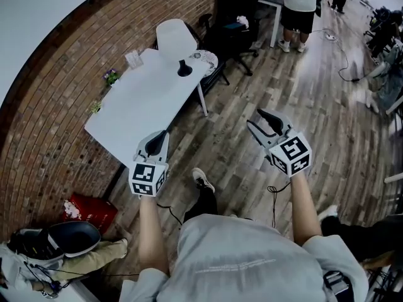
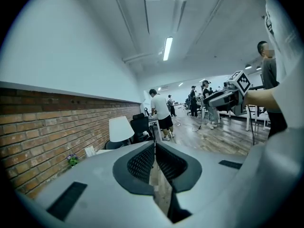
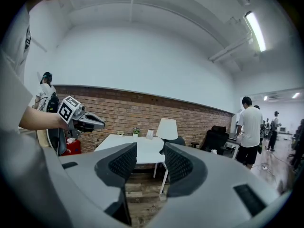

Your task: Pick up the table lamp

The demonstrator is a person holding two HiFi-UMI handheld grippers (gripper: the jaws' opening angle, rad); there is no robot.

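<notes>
With my left gripper (image 1: pixel 161 137) pinched together on nothing and my right gripper (image 1: pixel 254 119) spread wide, both short of the white table (image 1: pixel 135 106), I'd step closer and grasp the table lamp (image 1: pixel 175 41) at its far end by the dark stand.

- The white rectangular counter (image 1: pixel 146 102) stood on the wooden floor (image 1: pixel 252 112), one long side against the brick wall (image 1: pixel 56 106).
- The table lamp (image 1: pixel 175 39), a white shade over a black base, stood upright near the far end.
- A small clear card holder (image 1: pixel 133 58) stood by the wall-side edge, near the lamp.
- A little potted plant with purple flowers (image 1: pixel 111 76) sat further along that edge.
- A small green sprig (image 1: pixel 95 106) showed at the same edge; whether it rested on the counter could not be told.
</notes>
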